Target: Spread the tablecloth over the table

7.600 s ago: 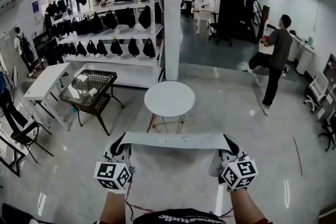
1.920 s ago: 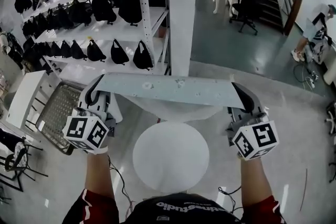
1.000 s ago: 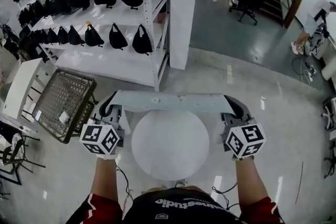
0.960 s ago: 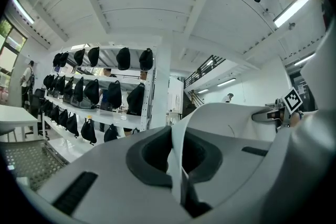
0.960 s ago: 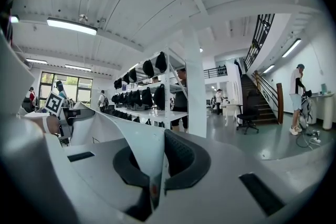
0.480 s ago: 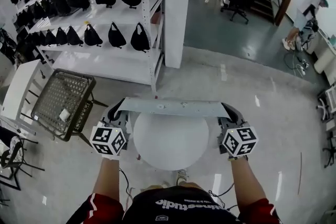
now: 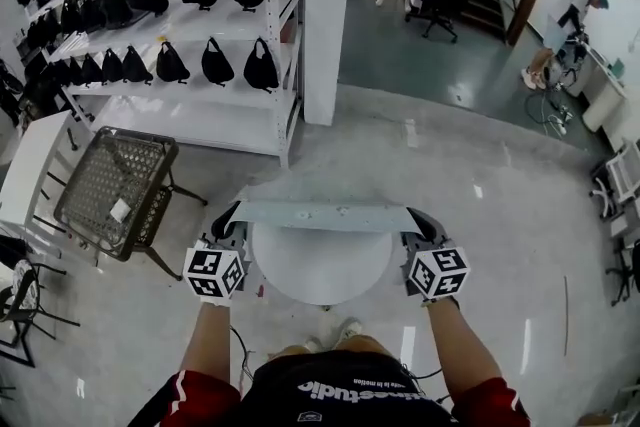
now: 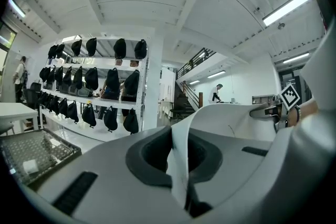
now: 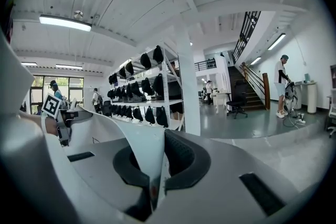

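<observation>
The round table (image 7: 320, 267) sits below and between the two grippers, its white top bare, so the covering step is not yet done. The tablecloth (image 7: 325, 215) is stretched as a flat band from one gripper across to the other, above the table's far edge. The left gripper (image 7: 230, 217) is clamped on the cloth's left end, a fold of fabric pinched between its jaws. The right gripper (image 7: 420, 221) is likewise closed on the right end. Both point roughly level, away from the person. The step in hand appears to be carrying the spread cloth down onto the table. The next move probably calls for lowering both ends evenly, keeping the band taut and centred, before either grip is released.
</observation>
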A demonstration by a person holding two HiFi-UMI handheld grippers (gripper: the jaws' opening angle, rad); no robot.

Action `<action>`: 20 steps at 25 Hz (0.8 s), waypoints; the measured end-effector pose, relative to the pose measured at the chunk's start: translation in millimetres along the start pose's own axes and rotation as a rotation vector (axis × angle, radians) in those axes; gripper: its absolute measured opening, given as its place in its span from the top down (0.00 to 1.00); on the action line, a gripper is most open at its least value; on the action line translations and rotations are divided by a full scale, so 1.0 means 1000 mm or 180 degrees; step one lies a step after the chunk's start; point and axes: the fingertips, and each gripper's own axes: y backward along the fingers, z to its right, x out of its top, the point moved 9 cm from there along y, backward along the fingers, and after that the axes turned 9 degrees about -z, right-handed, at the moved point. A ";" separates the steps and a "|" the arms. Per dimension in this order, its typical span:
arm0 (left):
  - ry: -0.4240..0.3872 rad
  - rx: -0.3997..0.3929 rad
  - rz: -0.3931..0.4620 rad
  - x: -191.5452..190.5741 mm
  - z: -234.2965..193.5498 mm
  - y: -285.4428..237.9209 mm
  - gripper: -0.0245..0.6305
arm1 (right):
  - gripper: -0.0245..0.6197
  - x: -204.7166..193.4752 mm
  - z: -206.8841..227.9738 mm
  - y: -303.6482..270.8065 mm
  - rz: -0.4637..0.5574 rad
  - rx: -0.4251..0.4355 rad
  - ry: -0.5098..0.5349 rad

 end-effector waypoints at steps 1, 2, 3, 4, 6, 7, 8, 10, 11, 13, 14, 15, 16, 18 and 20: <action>0.0006 0.0000 -0.0025 -0.005 0.001 0.004 0.93 | 0.92 -0.004 -0.003 0.003 -0.0020 0.0001 0.0005; 0.0018 0.0003 -0.0049 -0.010 0.001 0.008 0.93 | 0.92 -0.008 -0.006 0.005 -0.0038 -0.0001 0.0011; 0.0039 0.0012 -0.0069 -0.014 0.001 0.011 0.93 | 0.92 -0.012 -0.009 0.006 -0.0054 -0.0001 0.0019; 0.0070 0.0025 -0.0086 -0.019 0.001 0.015 0.93 | 0.92 -0.016 -0.012 0.008 -0.0066 0.0001 0.0025; 0.0144 0.0052 -0.0106 -0.027 0.001 0.021 0.93 | 0.92 -0.024 -0.017 0.010 -0.0084 0.0016 0.0024; 0.0166 0.0065 -0.0113 -0.032 0.002 0.023 0.93 | 0.92 -0.028 -0.018 0.012 -0.0096 0.0024 0.0018; 0.0171 0.0081 -0.0124 -0.036 0.003 0.024 0.93 | 0.92 -0.032 -0.019 0.012 -0.0113 0.0032 0.0016; 0.0174 0.0117 -0.0157 -0.045 0.005 0.027 0.93 | 0.92 -0.041 -0.021 0.014 -0.0157 0.0049 0.0043; 0.0186 0.0138 -0.0177 -0.049 0.005 0.028 0.93 | 0.92 -0.046 -0.022 0.015 -0.0184 0.0063 0.0075; 0.0216 0.0186 -0.0234 -0.057 0.007 0.032 0.93 | 0.92 -0.053 -0.025 0.018 -0.0272 0.0105 0.0154; 0.0223 0.0216 -0.0269 -0.060 0.008 0.035 0.93 | 0.92 -0.056 -0.027 0.020 -0.0335 0.0134 0.0187; 0.0229 0.0243 -0.0300 -0.063 0.010 0.038 0.93 | 0.91 -0.059 -0.028 0.023 -0.0402 0.0163 0.0214; 0.0247 0.0264 -0.0323 -0.066 0.012 0.040 0.93 | 0.91 -0.062 -0.029 0.025 -0.0470 0.0186 0.0244; 0.0305 0.0286 -0.0357 -0.071 0.014 0.043 0.93 | 0.86 -0.068 -0.030 0.031 -0.0600 0.0213 0.0317; 0.0325 0.0297 -0.0396 -0.074 0.017 0.044 0.93 | 0.80 -0.075 -0.030 0.036 -0.0719 0.0246 0.0376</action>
